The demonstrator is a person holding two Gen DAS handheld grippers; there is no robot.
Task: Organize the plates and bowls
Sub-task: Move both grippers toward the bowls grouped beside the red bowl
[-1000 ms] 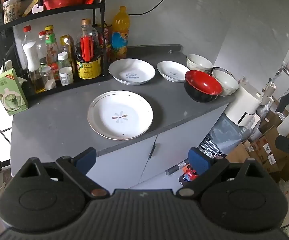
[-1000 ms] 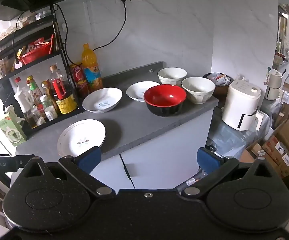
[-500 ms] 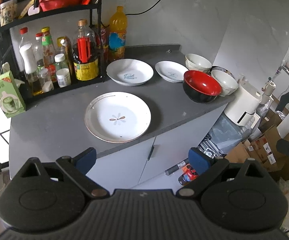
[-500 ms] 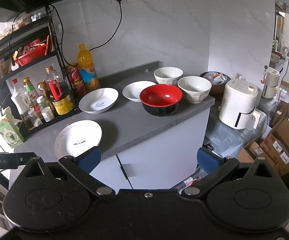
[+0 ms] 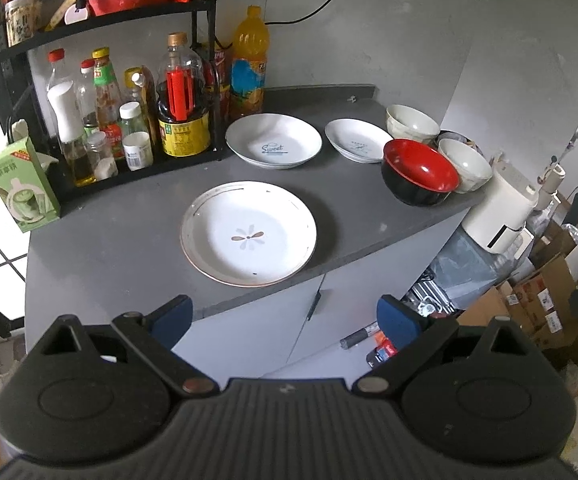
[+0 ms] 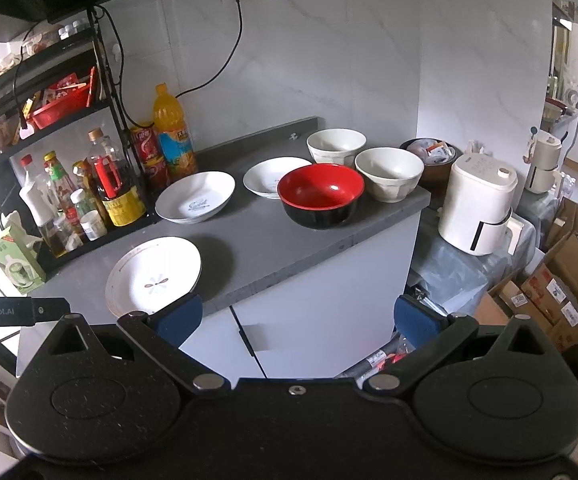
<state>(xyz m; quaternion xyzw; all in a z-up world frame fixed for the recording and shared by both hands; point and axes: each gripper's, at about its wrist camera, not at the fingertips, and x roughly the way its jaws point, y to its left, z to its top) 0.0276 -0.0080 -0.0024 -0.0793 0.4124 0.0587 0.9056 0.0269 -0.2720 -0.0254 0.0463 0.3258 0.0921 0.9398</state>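
Plates and bowls: 6 pieces, all lying singly on the counter [image 5: 129, 248], none stacked, none gripped. Judged as not yet begun: 0 pieces gathered, 6 left to sort.

Red bowl [image 5: 421, 172] taken as the marker. Behind it, back white bowl [image 5: 411, 124]. Just right of it, front white bowl [image 5: 465, 164], touching or nearly touching, cannot tell which. Just behind and left of the red bowl, small plate [image 5: 359, 145], close beside it. Further left, Sweet plate [image 5: 273, 146]. Well left and forward of the red bowl, flower plate [image 5: 249, 234], alone, with its rim close to the counter's front edge.

Left gripper [image 5: 283, 315]: hovering off the counter, forward and left of the red bowl, jaws spread wide, holding nothing. Right gripper [image 6: 297, 318]: hanging forward of the red bowl, also off the counter, jaws spread wide and empty.

Edges and room: close to the counter's front edge, the red bowl itself, with the front white bowl nearest the right end and a drop beyond toward a white appliance [image 5: 505, 208]. Calls for care against nudging either bowl over. Between the red bowl and the flower plate, a broad bare stretch of counter, probably the best spot for stacking. Far left of the red bowl, a bottle rack [image 5: 109, 29] crowding the back, with little clearance there. Likely order: 3 plates nested by size, then 3 bowls likewise.
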